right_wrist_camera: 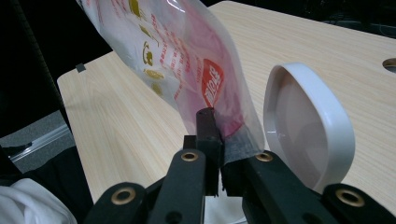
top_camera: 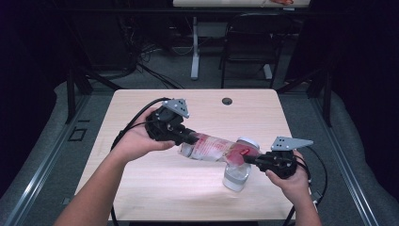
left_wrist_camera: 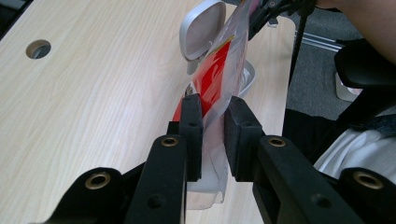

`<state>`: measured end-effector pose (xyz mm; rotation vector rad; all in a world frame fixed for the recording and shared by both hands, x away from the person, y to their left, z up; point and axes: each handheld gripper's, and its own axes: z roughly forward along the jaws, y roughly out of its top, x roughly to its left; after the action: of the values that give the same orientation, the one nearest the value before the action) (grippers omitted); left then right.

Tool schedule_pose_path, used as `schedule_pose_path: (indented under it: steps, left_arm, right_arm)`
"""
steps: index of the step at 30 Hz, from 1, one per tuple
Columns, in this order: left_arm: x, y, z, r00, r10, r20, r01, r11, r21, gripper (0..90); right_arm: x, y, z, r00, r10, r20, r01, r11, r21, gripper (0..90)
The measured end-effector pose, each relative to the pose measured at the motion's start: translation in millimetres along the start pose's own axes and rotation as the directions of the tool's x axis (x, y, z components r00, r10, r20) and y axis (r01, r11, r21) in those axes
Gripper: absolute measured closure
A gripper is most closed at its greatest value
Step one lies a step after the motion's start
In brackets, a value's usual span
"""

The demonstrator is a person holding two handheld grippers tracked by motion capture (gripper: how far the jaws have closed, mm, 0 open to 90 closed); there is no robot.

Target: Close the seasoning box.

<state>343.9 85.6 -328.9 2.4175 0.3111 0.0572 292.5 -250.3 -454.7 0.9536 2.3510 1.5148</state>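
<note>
Now | bag point(top_camera: 211, 147) hangs stretched between both grippers, long way left to right | left gripper point(top_camera: 190, 138) pinches one end shut | right gripper point(top_camera: 249, 159) pinches other end shut | jar point(top_camera: 237, 174) stands open right under right end, lid point(right_wrist_camera: 306, 123) flipped up, closest to right hand point(top_camera: 294, 181)

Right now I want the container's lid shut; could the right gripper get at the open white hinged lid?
Probably not yet: the right gripper is shut on the red-printed clear plastic bag, though the lid stands just beside it, unobstructed.
</note>
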Motion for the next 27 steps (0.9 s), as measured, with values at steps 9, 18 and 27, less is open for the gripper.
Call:
schedule_pose_path:
  steps: [9, 18, 27]
  left_arm:
    - [0.0, 0.2, 0.1, 1.0000, -0.002, -0.001, 0.002, 1.0000, -0.001, 78.8]
    - [-0.2, 1.6, 0.4, 1.0000, 0.000, -0.001, 0.000, 1.0000, -0.002, 78.9]
    - [-0.4, 3.3, 0.4, 1.0000, 0.004, 0.000, -0.004, 1.0000, 0.001, 78.9]
  right_arm:
    - [-0.4, -0.3, 0.4, 1.0000, -0.001, -0.001, 0.001, 1.000, 0.002, 88.2]
    - [-0.7, -0.6, 0.7, 1.0000, -0.001, -0.002, 0.001, 1.000, 0.001, 88.2]
    - [-1.2, -1.2, 0.7, 1.0000, 0.002, 0.001, -0.002, 1.000, 0.005, 88.1]
